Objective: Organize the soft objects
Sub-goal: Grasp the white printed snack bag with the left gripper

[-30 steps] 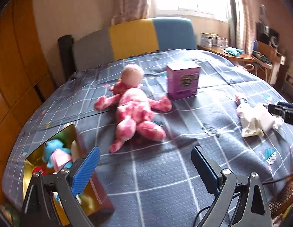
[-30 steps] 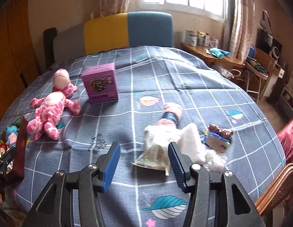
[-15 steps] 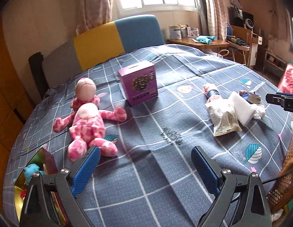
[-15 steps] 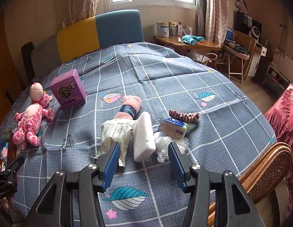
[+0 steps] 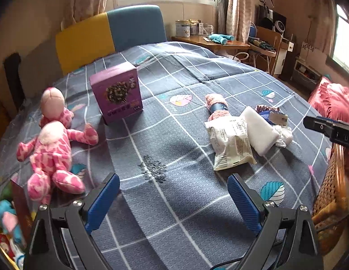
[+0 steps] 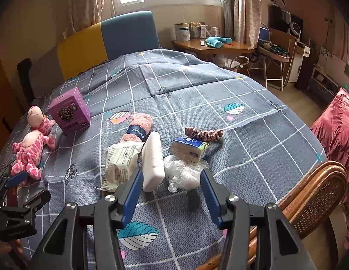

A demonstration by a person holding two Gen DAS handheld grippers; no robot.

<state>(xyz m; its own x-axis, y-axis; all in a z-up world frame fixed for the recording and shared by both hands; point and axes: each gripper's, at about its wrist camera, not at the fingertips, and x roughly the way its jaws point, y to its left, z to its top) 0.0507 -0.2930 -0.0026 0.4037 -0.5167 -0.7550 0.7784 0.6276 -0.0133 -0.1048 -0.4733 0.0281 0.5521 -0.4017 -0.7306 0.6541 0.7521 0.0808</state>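
Observation:
A pink plush doll (image 5: 52, 148) (image 6: 31, 148) lies on the grey checked bedspread (image 5: 174, 202) at the left. To the right sits a pile: rolled pink socks (image 6: 138, 128), a cream packet (image 6: 120, 159), a white sponge block (image 6: 153, 159), a tissue pack (image 6: 189, 148), a crumpled plastic bag (image 6: 185, 173) and a brown scrunchie (image 6: 203, 133). My left gripper (image 5: 172, 191) hovers over bare bedspread between doll and pile, jaws wide and closing slightly, nothing between them. My right gripper (image 6: 172, 184) hangs open just short of the sponge and bag, touching neither.
A purple carton (image 5: 117, 94) stands upright behind the doll. A gold-lined box with small toys (image 5: 10, 227) sits at the bed's left edge. A wicker chair back (image 6: 314, 198) stands at the right edge, a red cushion (image 6: 336, 130) beyond it. A desk (image 6: 212, 45) is by the window.
Both grippers have swung to the right across the bed. The doll and toy box slid to the left of the left wrist view, and the pile came in front of the right gripper.

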